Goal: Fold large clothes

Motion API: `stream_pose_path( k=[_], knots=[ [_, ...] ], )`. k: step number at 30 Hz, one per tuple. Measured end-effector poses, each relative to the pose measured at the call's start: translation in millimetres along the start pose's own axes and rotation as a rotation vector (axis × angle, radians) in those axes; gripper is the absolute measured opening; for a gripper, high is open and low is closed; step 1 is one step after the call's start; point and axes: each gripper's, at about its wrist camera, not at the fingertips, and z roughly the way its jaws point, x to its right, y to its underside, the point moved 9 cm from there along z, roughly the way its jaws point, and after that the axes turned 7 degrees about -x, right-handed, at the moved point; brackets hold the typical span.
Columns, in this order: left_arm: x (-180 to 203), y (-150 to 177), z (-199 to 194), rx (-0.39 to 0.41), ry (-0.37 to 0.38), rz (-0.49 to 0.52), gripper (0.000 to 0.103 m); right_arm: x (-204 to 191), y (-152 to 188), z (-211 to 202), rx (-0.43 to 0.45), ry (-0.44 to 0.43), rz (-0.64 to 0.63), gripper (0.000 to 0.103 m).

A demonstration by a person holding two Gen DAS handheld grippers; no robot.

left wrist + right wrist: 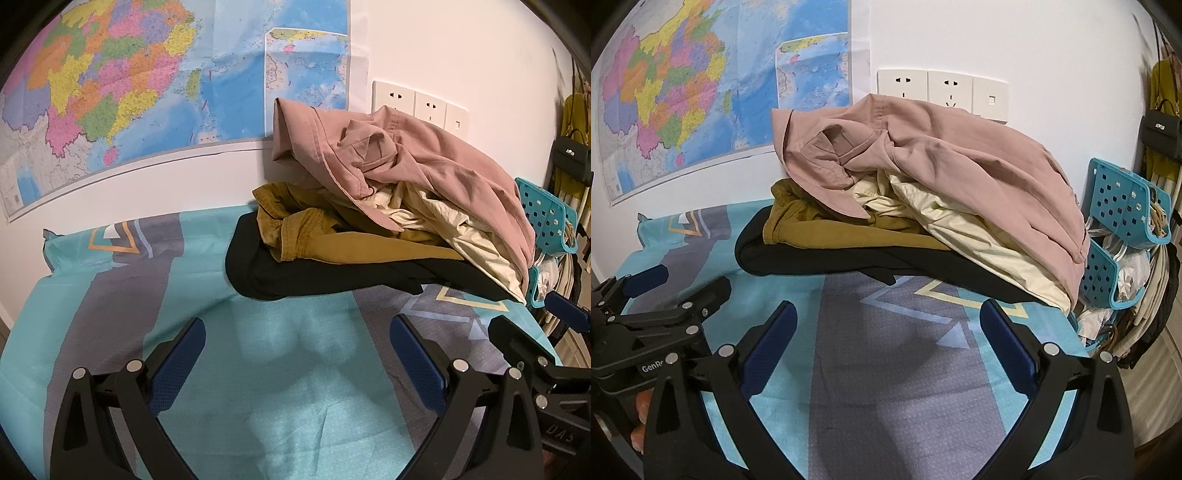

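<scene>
A heap of crumpled clothes lies at the far side of the bed against the wall. On top is a dusty-pink garment [424,162] [953,158], under it a cream one [461,225] [967,221], a mustard one [332,243] [820,229] and a black one [314,277] [812,258] at the bottom. My left gripper [297,332] hovers open over the bare sheet, short of the pile. My right gripper [888,314] is also open, nothing between its blue pads, close beside the left gripper [668,284].
The bed has a teal and grey patterned sheet [122,295] [886,387]. A big coloured map [129,92] and white wall sockets [942,92] hang on the wall. Teal perforated baskets [1123,210] and hanging clothes and a dark bag [1160,129] crowd the right edge.
</scene>
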Motion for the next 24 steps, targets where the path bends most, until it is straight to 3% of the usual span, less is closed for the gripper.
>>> stream_pose_path(
  k=[24],
  knots=[
    [0,-15,28,-0.043,0.05,-0.014,0.096,0,-25,13,0.029,-0.02,-0.055,0.098]
  ],
)
